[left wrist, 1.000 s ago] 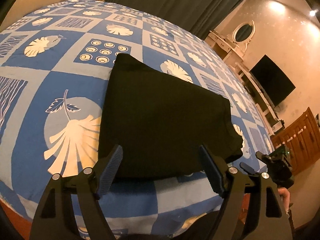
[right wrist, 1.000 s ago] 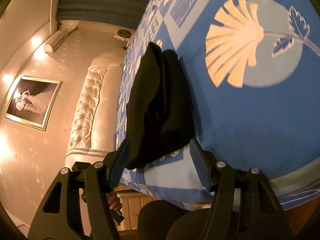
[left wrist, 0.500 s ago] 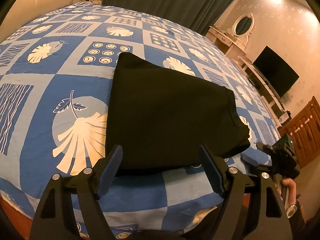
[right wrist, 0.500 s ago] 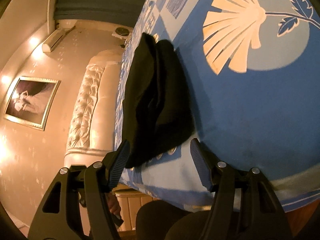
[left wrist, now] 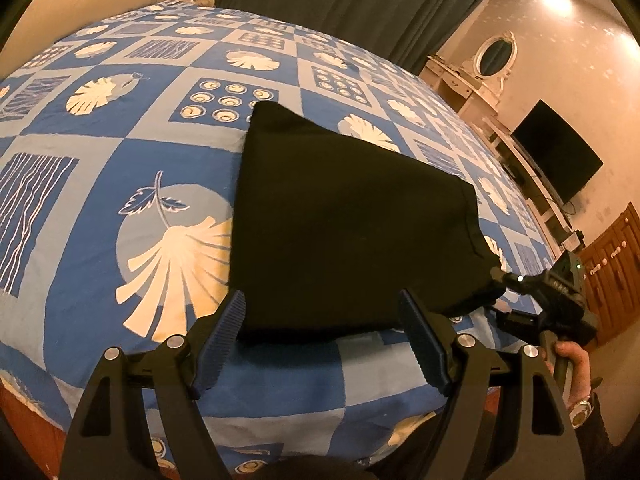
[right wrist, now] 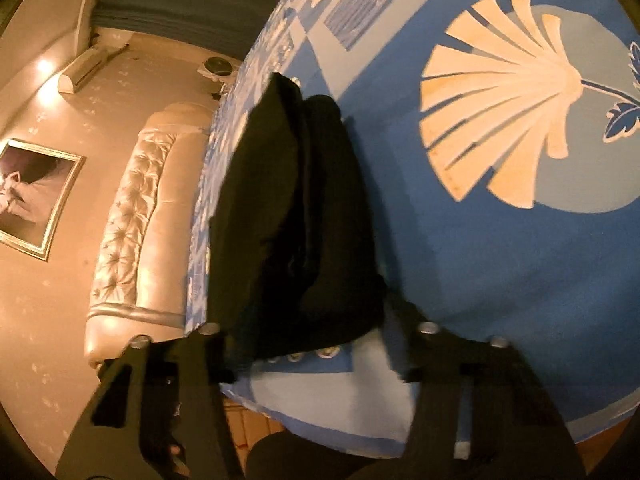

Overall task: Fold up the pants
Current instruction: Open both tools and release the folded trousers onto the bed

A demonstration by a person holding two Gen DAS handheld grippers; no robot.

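- The pants [left wrist: 344,224] are black and lie folded in a flat pile on the bed [left wrist: 120,184].
- The pile sits near the bed's front edge, just beside a big cream shell shape [left wrist: 176,272] printed on the blue cover.
- The cover has blue and pale squares with leaves, shells and rings on them.
- The left gripper [left wrist: 320,340] is wide open, with nothing in it.
- Its two fingers stand apart just above the near edge of the pants. The left finger [left wrist: 224,328] is by the pile's near left corner, and the other finger is further along the same edge.
- I cannot tell if the left fingers touch the cloth.
- The right gripper [right wrist: 312,344] is at the right corner of the pants, seen from the side, where the folded layers [right wrist: 296,216] stack up thick.
- Its jaws are closing, and the thick end of the pants is between them.
- The picture is blurry there, so I cannot tell if the pads press on the cloth yet.
- In the left view, the right gripper's tip [left wrist: 508,280] meets the far right corner of the pile, and a hand [left wrist: 572,364] holds its handle.
- Behind the bed are dark curtains [left wrist: 360,0], a padded headboard [right wrist: 136,216], a round mirror [left wrist: 496,56] and a black TV [left wrist: 556,152].
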